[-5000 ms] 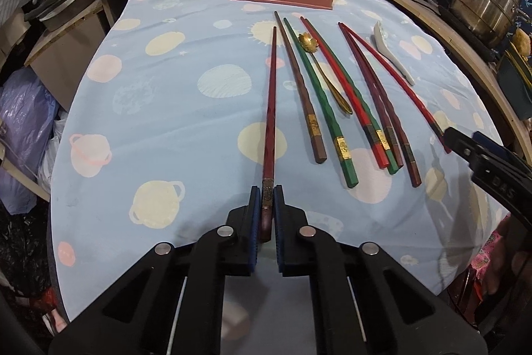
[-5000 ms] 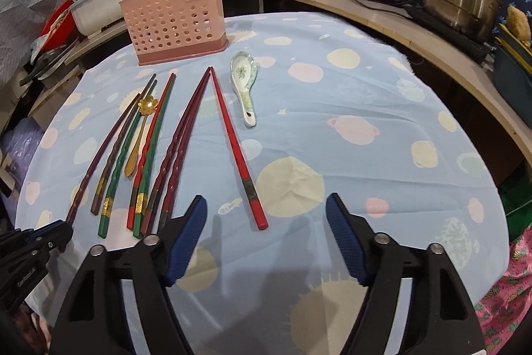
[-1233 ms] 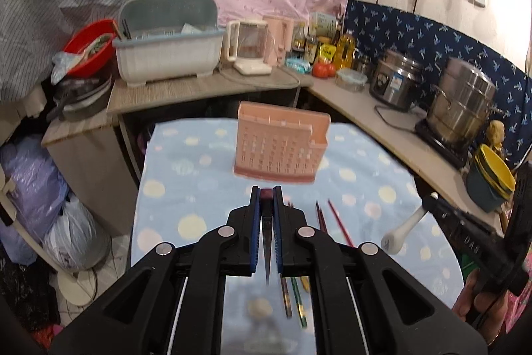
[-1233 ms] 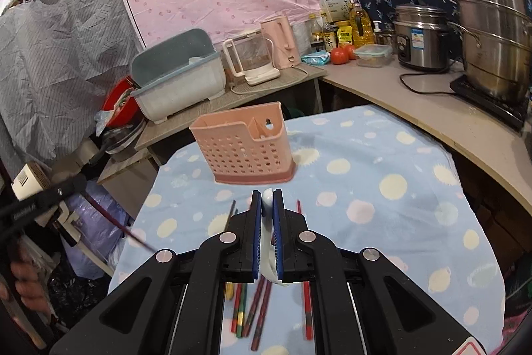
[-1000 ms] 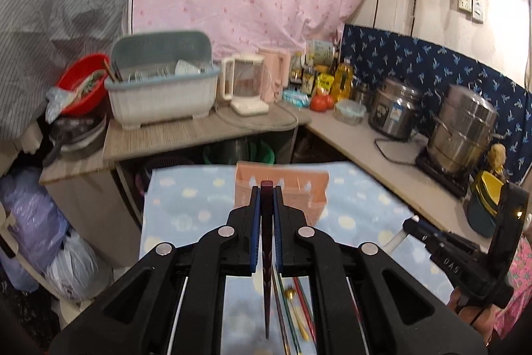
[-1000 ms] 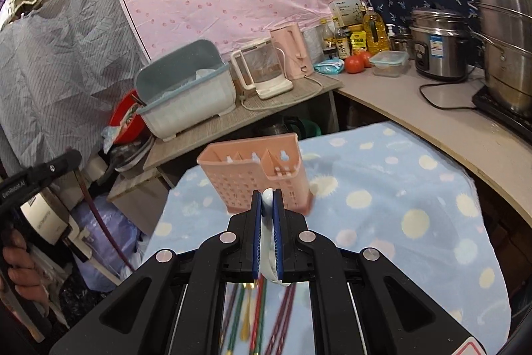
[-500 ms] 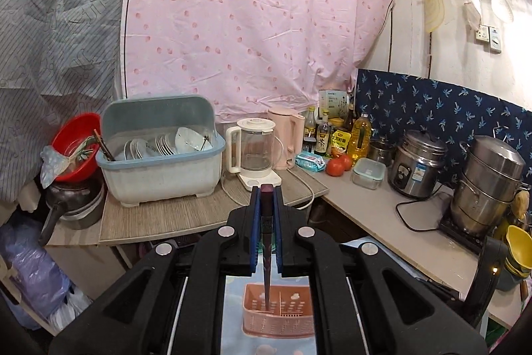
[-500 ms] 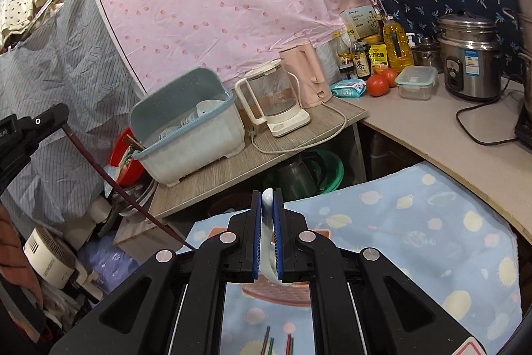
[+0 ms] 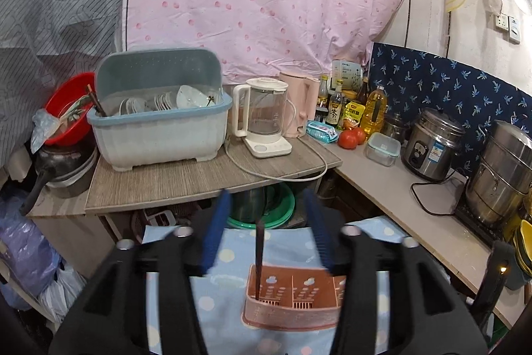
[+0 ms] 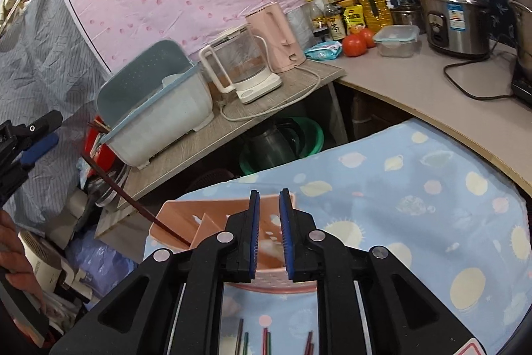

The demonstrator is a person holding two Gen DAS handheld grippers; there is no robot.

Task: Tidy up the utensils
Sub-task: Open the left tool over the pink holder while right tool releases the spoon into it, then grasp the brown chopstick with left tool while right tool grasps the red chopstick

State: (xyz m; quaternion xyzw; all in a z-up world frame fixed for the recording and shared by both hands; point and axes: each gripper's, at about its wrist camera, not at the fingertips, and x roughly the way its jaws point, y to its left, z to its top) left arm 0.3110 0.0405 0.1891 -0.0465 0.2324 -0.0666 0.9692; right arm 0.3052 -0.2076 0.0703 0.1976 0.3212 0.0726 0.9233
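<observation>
A table covered with a light blue cloth printed with pale yellow and pink planets point(image 10: 415, 205) is seen. On it a pink perforated plastic utensil holder point(image 9: 292, 305) is placed near the far edge. Several red, green and dark brown chopsticks point(image 10: 266, 343) are laid flat on the cloth, nearer than the holder, only their ends being visible

Light is even, soft, indoor; I cannot place its source. Shadows are weak. Small glare spots sit on the steel pots point(image 9: 505, 175) and rice cooker point(image 10: 455, 19). My left gripper point(image 9: 266, 232) shows motion blur on its blue pads; the background stays sharp. Both views bow strongly at the edges, with black vignette in the corners.
</observation>
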